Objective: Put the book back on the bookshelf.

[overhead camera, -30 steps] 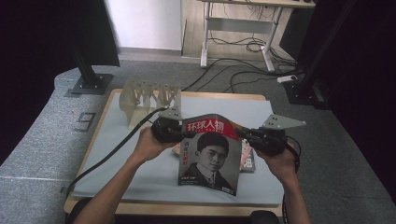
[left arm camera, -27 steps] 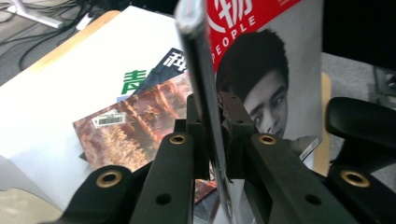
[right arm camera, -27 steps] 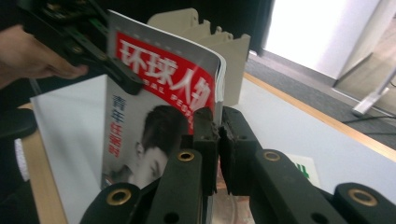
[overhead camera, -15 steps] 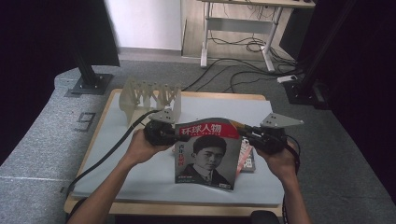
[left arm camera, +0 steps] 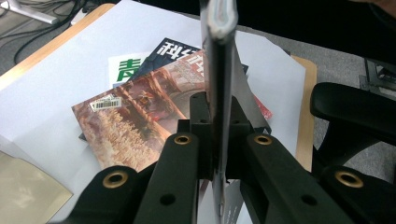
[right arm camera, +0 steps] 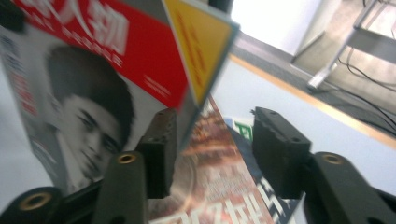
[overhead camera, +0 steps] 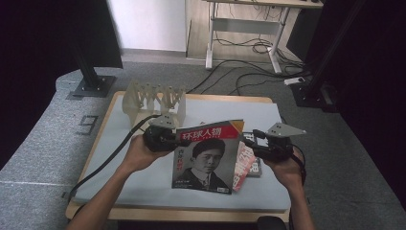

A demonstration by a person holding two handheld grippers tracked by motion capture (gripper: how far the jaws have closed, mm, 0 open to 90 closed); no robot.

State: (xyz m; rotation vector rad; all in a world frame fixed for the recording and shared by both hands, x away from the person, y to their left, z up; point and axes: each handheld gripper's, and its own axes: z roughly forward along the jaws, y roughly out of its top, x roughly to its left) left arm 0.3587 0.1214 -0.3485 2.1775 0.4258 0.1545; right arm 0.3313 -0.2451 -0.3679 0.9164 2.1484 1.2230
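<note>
A magazine (overhead camera: 206, 158) with a red header and a portrait cover is held upright over the table. My left gripper (overhead camera: 163, 137) is shut on its upper left edge. In the left gripper view the magazine (left arm camera: 219, 56) stands edge-on, clamped between the jaws of that gripper (left arm camera: 218, 109). My right gripper (overhead camera: 258, 143) is at the magazine's right edge. Its jaws have just been opening. In the right gripper view the magazine (right arm camera: 116, 56) has its yellow corner edge between the spread jaws of the gripper (right arm camera: 217, 140), close to the left one, with a wide gap to the right one.
Several other magazines (overhead camera: 247, 164) lie flat on the white sheet (overhead camera: 143, 177) under the held one, also seen as a fanned pile (left arm camera: 135, 112). A pale slotted rack (overhead camera: 153, 98) stands at the table's back left. A black chair (left arm camera: 355, 112) is beyond the table edge.
The right gripper's jaws have spread apart off the magazine's right edge, and that hand has sunk slightly. The magazine hangs a little lower, still gripped at the left.
</note>
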